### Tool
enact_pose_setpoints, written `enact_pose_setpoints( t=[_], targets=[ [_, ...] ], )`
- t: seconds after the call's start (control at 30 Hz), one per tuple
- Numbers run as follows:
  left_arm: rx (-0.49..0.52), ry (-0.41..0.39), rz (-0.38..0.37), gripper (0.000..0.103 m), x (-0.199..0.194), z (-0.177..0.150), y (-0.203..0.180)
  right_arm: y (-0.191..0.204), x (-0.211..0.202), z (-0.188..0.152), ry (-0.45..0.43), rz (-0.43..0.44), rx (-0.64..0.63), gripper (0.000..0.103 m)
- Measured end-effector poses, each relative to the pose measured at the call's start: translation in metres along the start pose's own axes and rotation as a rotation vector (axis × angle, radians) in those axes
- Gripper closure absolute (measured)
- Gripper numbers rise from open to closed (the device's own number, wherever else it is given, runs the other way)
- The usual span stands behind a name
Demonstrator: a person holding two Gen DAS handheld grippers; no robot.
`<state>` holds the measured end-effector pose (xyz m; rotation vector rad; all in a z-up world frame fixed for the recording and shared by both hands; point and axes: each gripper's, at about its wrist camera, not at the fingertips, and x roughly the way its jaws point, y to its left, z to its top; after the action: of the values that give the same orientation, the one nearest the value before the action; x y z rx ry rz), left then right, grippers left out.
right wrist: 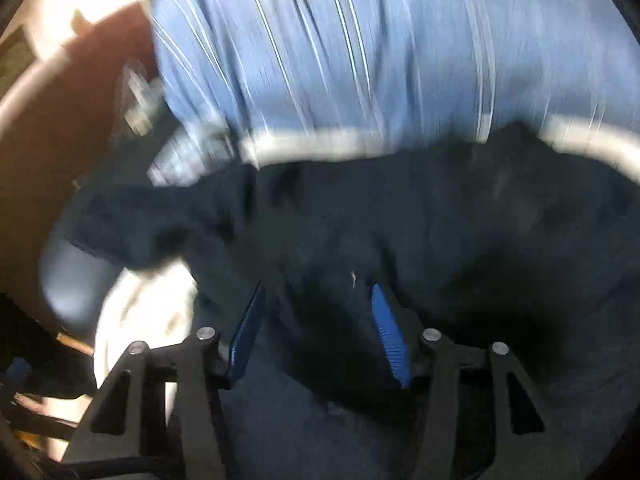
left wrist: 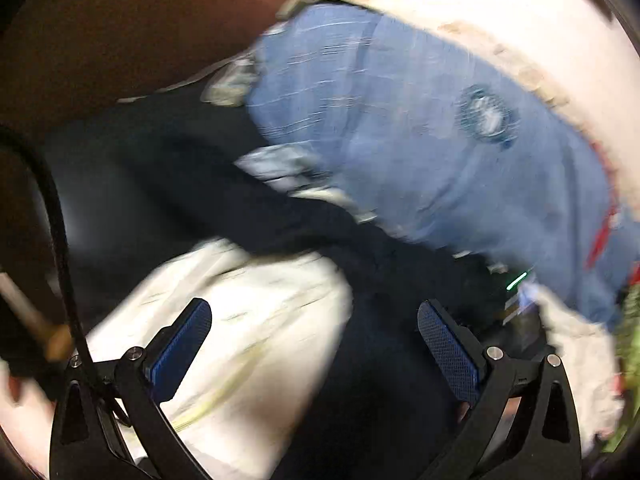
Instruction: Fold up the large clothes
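Note:
Both views are motion-blurred. A dark navy garment (left wrist: 280, 208) lies crumpled across the middle of the left wrist view and fills the lower right wrist view (right wrist: 440, 232). A light blue striped cloth (left wrist: 420, 128) lies beyond it, also in the right wrist view (right wrist: 360, 48). A white cloth (left wrist: 248, 320) lies under my left gripper (left wrist: 316, 328), which is open and empty above it and the navy garment. My right gripper (right wrist: 320, 316) is open with navy fabric between and under its blue pads (right wrist: 386, 332); nothing is clamped.
A brown surface (left wrist: 120, 32) sits at the upper left, also in the right wrist view (right wrist: 72, 128). A black cable (left wrist: 56, 216) hangs at the left. A white cloth (right wrist: 148, 312) shows at lower left. Green and red items (left wrist: 630, 312) sit at the right edge.

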<state>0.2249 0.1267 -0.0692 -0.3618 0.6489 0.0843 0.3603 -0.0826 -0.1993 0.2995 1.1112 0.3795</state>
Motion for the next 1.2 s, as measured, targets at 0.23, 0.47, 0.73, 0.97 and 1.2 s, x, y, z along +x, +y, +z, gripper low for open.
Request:
enact_pose_setpoints(
  t=[0.23, 0.47, 0.73, 0.97, 1.2],
  targets=[
    [0.156, 0.095, -0.169, 0.0, 0.104, 0.015, -0.087, -0.059, -0.106, -0.026, -0.312, 0.037, 0.229, 0.049],
    [0.334, 0.292, 0.089, 0.0, 0.211, -0.018, -0.141, -0.119, -0.143, -0.024, -0.352, -0.139, 0.309, 0.045],
    [0.32, 0.346, 0.165, 0.0, 0.24, -0.035, -0.098, -0.17, -0.121, -0.034, -0.23, -0.313, 0.401, 0.046],
    [0.303, 0.219, 0.236, 0.0, 0.216, -0.015, -0.096, -0.162, -0.139, -0.037, -0.25, -0.387, 0.366, 0.058],
    [0.398, 0.299, 0.2, 0.0, 0.262, -0.015, -0.135, -0.12, -0.126, -0.014, -0.251, -0.388, 0.204, 0.047]
  ],
)
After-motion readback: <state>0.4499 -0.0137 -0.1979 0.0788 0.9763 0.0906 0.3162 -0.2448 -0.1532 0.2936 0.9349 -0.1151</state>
